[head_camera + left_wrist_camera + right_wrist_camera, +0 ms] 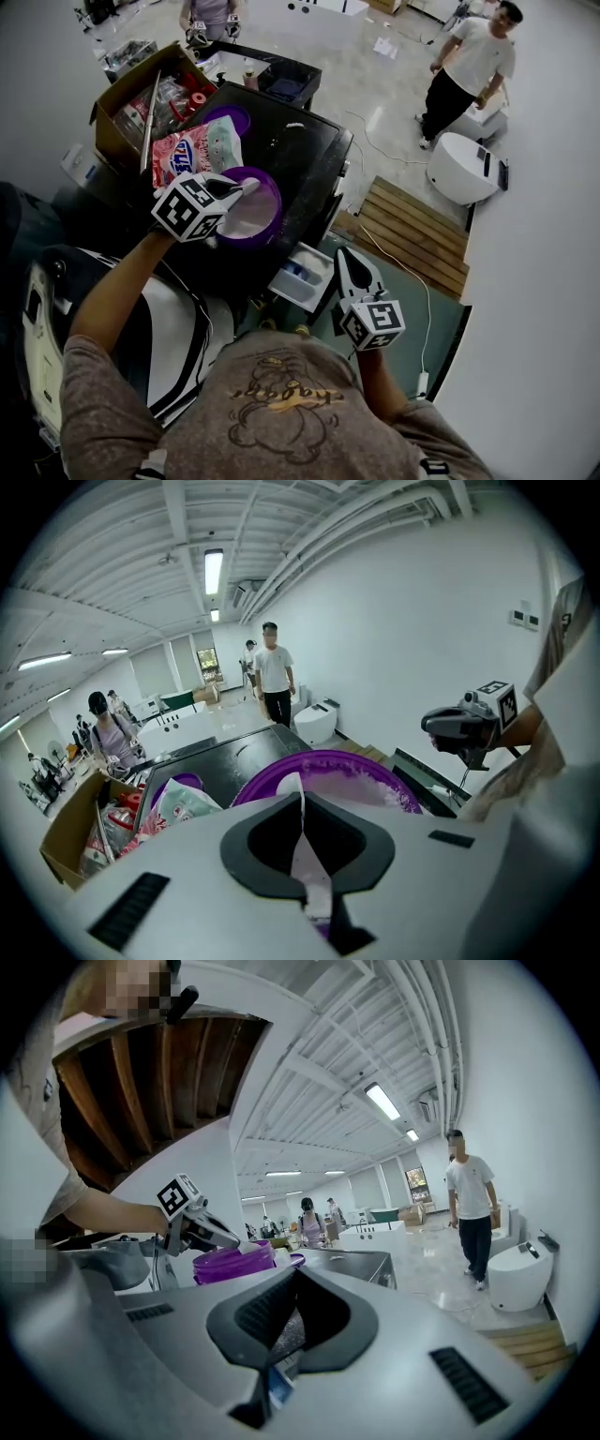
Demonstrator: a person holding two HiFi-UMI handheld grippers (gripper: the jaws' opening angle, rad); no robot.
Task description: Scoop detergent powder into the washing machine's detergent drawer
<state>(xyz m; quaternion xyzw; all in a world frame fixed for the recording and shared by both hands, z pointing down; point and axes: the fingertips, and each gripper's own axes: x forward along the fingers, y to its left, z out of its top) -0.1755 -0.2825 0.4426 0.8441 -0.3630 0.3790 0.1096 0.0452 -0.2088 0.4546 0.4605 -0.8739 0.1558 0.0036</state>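
Powder (246,217) fills the purple tub (375,766) directly below the left gripper (230,190), which is clamped on a thin white scoop (306,860). The open detergent drawer (305,275) sits just beside the empty, closed right gripper (347,265). A tilt in transit could spill powder.

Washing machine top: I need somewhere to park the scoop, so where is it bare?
Bare black top lies beyond the purple tub, toward the far right edge. The left side is crowded: detergent bag, purple lid, cardboard box.

Tub (277,208) on washer top (305,155); bag (192,150) left of it; cardboard box (114,101) farther left; drawer (291,281) front-right, lower.
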